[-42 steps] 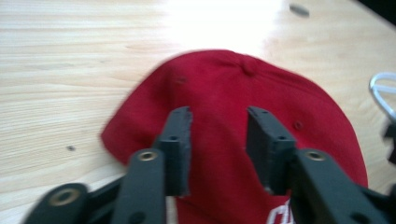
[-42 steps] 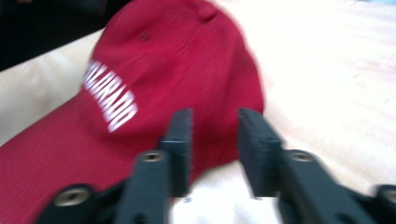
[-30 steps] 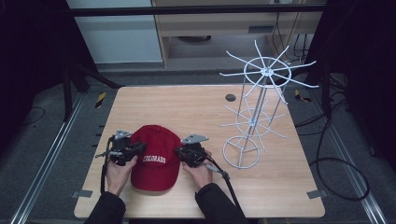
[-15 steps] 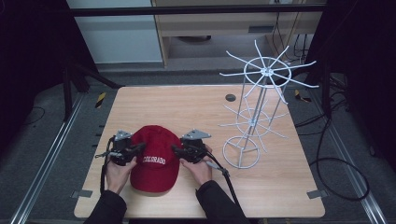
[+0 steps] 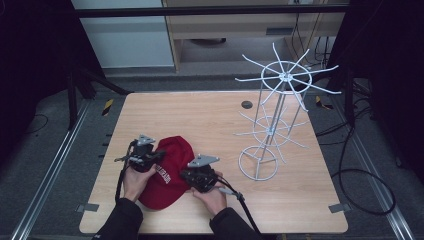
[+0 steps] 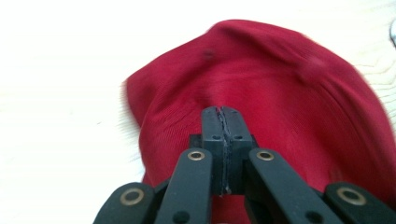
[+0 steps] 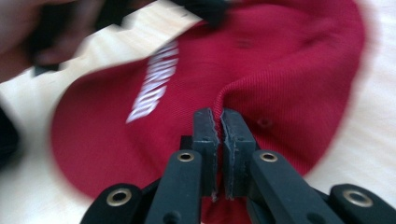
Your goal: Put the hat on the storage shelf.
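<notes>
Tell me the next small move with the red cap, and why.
Probably lift the red cap a little off the table. The left gripper and right gripper each pinch a fold of its fabric on opposite sides, and the white wire rack stands off to the right.

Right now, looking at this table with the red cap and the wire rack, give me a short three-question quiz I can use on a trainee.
1. True or false: the red cap hangs on the white wire rack.
2. Which grippers pinch the cap's fabric? A) the left gripper alone B) the right gripper alone C) both
3. Fill in: the small dark round thing lies on the wooden table, on the far side of the ____.

Key
1. False: the cap is down by the table's near edge, apart from the rack.
2. C: each gripper view shows its jaws shut on a fold of red cloth.
3. Rack.
</notes>
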Demonstrator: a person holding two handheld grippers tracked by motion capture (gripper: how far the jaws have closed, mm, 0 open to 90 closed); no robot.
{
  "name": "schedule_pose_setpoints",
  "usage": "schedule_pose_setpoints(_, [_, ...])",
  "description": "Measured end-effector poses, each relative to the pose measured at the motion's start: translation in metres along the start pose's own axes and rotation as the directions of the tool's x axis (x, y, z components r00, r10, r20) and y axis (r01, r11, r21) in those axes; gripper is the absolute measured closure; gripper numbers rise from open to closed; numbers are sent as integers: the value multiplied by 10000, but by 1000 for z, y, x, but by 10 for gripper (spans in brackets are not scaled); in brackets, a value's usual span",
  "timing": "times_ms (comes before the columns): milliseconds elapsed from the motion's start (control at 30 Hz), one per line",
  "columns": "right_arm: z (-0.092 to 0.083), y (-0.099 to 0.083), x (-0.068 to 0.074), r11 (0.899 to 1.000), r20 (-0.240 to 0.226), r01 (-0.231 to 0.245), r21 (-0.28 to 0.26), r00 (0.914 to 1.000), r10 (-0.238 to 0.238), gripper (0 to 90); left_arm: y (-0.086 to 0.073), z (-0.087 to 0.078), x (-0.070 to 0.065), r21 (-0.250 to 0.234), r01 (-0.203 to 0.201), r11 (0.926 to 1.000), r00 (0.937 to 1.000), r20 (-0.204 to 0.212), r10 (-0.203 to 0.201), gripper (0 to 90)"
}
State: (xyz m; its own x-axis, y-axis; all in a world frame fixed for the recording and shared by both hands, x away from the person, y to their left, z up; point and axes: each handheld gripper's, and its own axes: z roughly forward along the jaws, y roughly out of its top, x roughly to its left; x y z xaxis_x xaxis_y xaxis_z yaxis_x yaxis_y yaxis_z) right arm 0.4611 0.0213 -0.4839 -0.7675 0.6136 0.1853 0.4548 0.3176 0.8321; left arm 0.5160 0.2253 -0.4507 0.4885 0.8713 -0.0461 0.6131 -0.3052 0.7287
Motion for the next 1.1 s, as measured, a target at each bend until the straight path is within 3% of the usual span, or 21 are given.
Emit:
schedule_pose_setpoints(167, [2,-7,20,9999,-169,-56,-154,9998,54,844,3,4,-13,64,-415,9991,9990,150,414,890])
schedule_pose_setpoints(267, [3,-10,27,9997,-70,61,-221,10000,-63,818,2,2,-12,25,-438,9990,9984,351,437,881])
schedule_pose_setpoints(333, [0,-9,26,9997,-52,15,-263,10000,-16,766,2,-2,-10,-124,-311,9994,9986,428,316,822])
schedule_pose_setpoints(367, [-9,-9,22,9991,1,-43,-418,10000,43,697,3,-6,-9,-226,-259,9994,9985,466,270,795])
schedule_pose_setpoints(467, [-23,-8,17,9980,174,115,-628,9998,-105,650,2,-21,-8,-679,43,9977,9975,700,5,740])
schedule_pose_setpoints(533, [-48,-6,6,9950,777,492,-869,9961,-424,613,2,-31,-8,-961,158,9952,9970,776,-83,660])
schedule_pose_setpoints(567, [-48,-6,6,9950,777,492,-869,9961,-424,613,2,-36,-9,-1092,215,9938,9964,836,-124,660])
schedule_pose_setpoints(667, [-79,-7,-11,9945,1416,523,-910,9892,-390,595,2,-48,-16,-1334,284,9907,9954,943,-158,576])
schedule_pose_setpoints(733, [-86,-10,-15,9945,1535,557,-889,9873,-416,594,1,-52,-24,-1462,286,9888,9955,937,-150,562])
schedule_pose_setpoints(833, [-108,-22,-25,9947,1891,454,-918,9816,-273,581,2,-53,-37,-1491,235,9885,9946,1032,-81,513])
schedule_pose_setpoints(967, [-135,-44,-35,9956,2269,334,-873,9738,-128,557,5,-44,-57,-1375,-106,9904,9963,833,222,455])
schedule_pose_setpoints(1100, [-159,-63,-48,9963,2579,-112,-857,9656,331,535,8,-29,-74,-1065,-496,9931,9972,512,553,394])
